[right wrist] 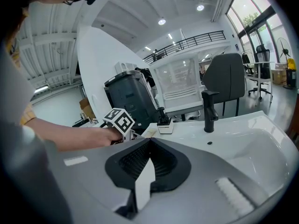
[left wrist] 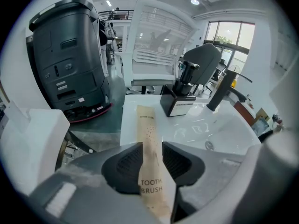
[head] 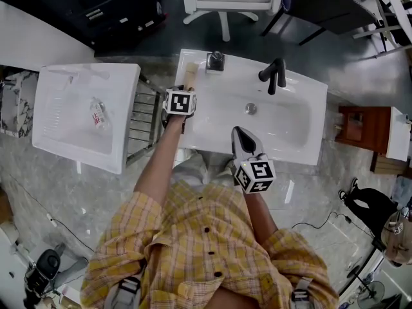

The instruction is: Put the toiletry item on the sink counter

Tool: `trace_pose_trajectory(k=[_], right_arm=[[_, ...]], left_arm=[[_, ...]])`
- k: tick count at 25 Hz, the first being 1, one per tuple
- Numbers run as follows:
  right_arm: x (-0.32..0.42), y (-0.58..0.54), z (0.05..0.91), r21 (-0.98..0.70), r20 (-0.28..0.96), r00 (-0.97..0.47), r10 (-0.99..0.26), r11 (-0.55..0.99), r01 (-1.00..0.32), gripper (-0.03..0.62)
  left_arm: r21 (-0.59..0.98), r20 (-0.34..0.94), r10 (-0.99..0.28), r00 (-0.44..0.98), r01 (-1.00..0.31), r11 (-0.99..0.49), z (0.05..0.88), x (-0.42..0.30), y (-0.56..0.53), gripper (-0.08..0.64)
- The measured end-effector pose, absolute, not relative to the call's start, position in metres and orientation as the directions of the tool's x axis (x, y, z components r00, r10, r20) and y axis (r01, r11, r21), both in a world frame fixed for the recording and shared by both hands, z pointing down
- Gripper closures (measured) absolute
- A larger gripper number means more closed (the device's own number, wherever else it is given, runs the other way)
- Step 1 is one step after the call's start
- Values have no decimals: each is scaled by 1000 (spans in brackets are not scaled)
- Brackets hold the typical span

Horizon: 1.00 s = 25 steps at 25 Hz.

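A tan paper packet marked TOOTH BRUSH [head: 190, 76] [left wrist: 148, 139] lies with its far end on the white sink counter [head: 193, 131] [left wrist: 133, 115], at the back left corner beside the basin. My left gripper [head: 185, 90] [left wrist: 152, 148] is open, its pads standing either side of the packet's near end without pressing it. My right gripper [head: 239, 132] [right wrist: 148, 141] is shut and holds nothing, hovering over the basin's front edge. In the right gripper view the left gripper's marker cube [right wrist: 119, 120] shows by the counter's corner.
A black holder [head: 215, 61] [left wrist: 180, 97] stands just right of the packet, and a black faucet [head: 273, 74] [right wrist: 208, 111] behind the basin. A second white basin [head: 64, 134] with a clear packet [head: 98, 114] sits left, past a metal rack [head: 143, 118]. A wooden stand [head: 357, 126] is right.
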State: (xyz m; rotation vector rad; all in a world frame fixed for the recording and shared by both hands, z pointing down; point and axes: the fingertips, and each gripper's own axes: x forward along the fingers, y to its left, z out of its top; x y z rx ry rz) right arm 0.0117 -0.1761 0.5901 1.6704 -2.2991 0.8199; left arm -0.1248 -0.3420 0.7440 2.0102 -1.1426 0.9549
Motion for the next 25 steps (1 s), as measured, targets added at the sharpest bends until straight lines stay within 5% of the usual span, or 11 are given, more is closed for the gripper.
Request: trace_pose_trajectory(k=[11,25], right_arm=[[25,-169,584,-325,447,-356,-820,222,-919,592],[44,-141,565,-317,406,-382,-830,264,-911,592]], left_arm=[[146,792,-495,357,-899,-414,702,-121,-338,426],[166,587,-702,402,-909,-382,602,-108,-311,428]])
